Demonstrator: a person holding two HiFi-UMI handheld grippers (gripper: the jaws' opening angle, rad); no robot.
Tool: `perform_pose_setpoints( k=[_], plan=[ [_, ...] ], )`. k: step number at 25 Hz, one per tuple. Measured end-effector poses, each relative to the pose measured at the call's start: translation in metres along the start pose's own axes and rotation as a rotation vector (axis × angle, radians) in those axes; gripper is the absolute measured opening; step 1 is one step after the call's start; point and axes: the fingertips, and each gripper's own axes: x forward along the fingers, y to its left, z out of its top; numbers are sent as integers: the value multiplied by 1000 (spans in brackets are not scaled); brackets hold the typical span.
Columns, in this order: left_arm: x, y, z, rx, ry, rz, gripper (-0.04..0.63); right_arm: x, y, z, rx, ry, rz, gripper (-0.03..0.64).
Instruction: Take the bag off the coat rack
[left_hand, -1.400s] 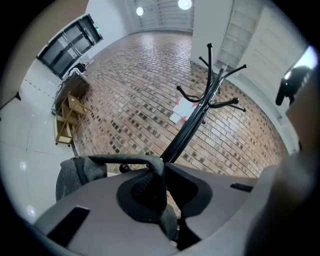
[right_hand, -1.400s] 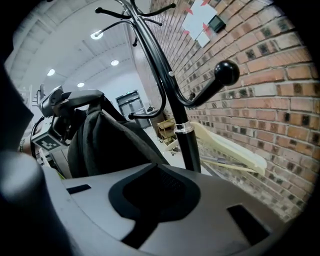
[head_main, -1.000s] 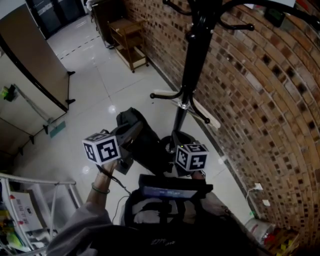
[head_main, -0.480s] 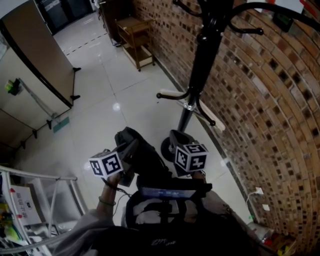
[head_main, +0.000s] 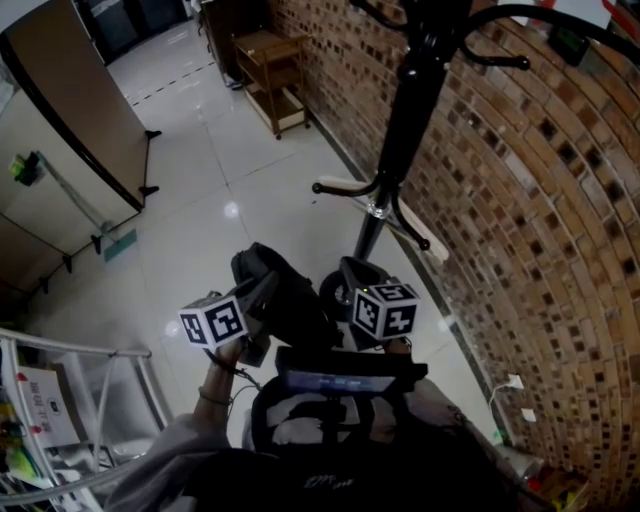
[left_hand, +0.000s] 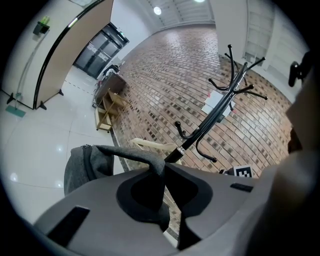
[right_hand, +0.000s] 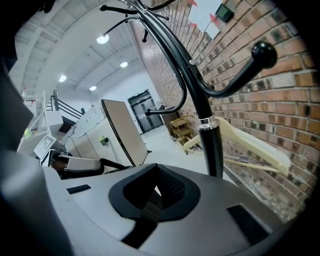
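Head view. The bag (head_main: 290, 305), dark and slumped, hangs low over the tiled floor (head_main: 220, 180) between the left gripper (head_main: 265, 288) and the right gripper (head_main: 350, 272). It lies on the near side of the coat rack (head_main: 405, 120), at the level of the rack's base and clear of its hooks. A brick wall (head_main: 530, 200) stands at the right.

Left gripper view. The left gripper (left_hand: 162, 169) has its jaws pressed together on a fold of the grey bag (left_hand: 82, 162), whose body sags to the left. The coat rack (left_hand: 220, 107) and a pale hanger (left_hand: 150, 145) stand farther off.

Right gripper view. The right gripper (right_hand: 154, 194) pinches a flat webbing strap (right_hand: 148, 210) between its jaws. The coat rack (right_hand: 207, 135) rises just beyond, at the right.
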Motion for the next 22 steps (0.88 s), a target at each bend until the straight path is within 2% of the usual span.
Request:
perform_pose_setpoints(
  k=[10,22],
  plan=[
    [13,-7,-1,8,28,-11,41,-4,-9,0,0,3,-12,2],
    [19,-11,-20,-6,83,-8,41,-3,-15,-1,14,12,-21,2]
  ],
)
